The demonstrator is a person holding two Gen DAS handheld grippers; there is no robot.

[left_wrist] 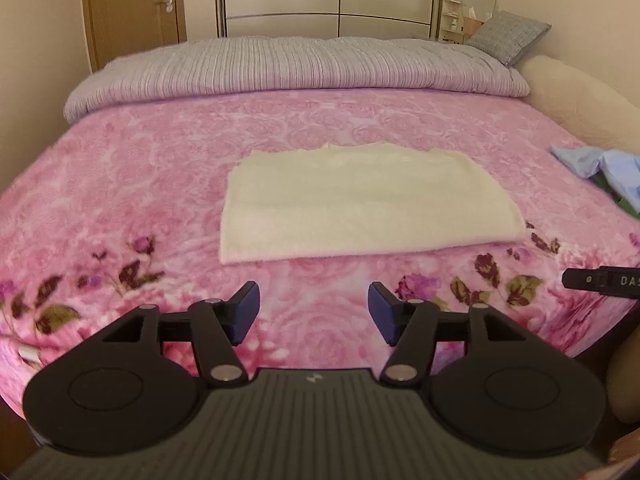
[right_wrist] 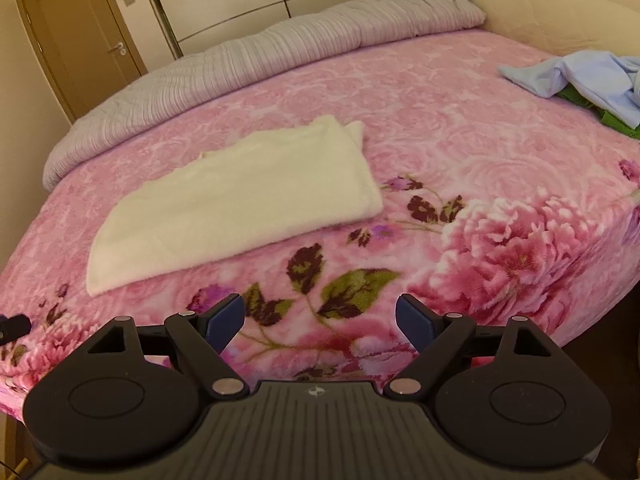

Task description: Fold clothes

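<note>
Pink flowers cover the blanket on a big bed. From the left wrist, a cream cloth lies folded flat in the middle of the blanket, a bit past the claw. The left gripper hangs over the near edge of the bed. Its blue pads stand apart with nothing between them, so it is let go. A grey quilt is bunched along the far side. A grey pillow sits at the far right. Blue clothes lie in a heap at the right edge. The tip of the right gripper pokes in from the right.

From the right wrist, the cream cloth lies to the left, past the claw. The right gripper hangs over big pink flowers on the blanket. Its pads are wide apart and hold nothing. Blue clothes rest on a green thing at the far right. A brown door stands far left.
</note>
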